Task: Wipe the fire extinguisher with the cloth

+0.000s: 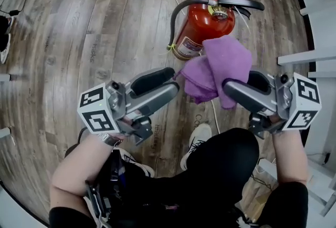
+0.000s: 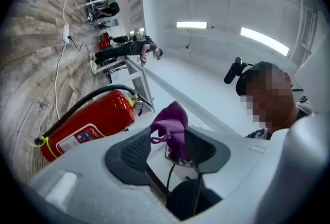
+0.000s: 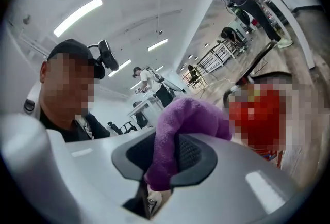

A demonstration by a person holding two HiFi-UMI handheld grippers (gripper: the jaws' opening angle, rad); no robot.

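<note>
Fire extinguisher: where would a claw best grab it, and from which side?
Probably the black handle on top: thin, flat, jutting right in the head view with its end free. Come from that side; the hose loops down the left and the cloth covers the near side. The red body looks too wide.

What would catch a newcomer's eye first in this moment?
The bright purple cloth, bunched and clamped in the right tool, sits close to the red fire extinguisher on the wooden floor. The left tool is open at the cloth's edge, with a fold between its jaws but not gripped.
</note>
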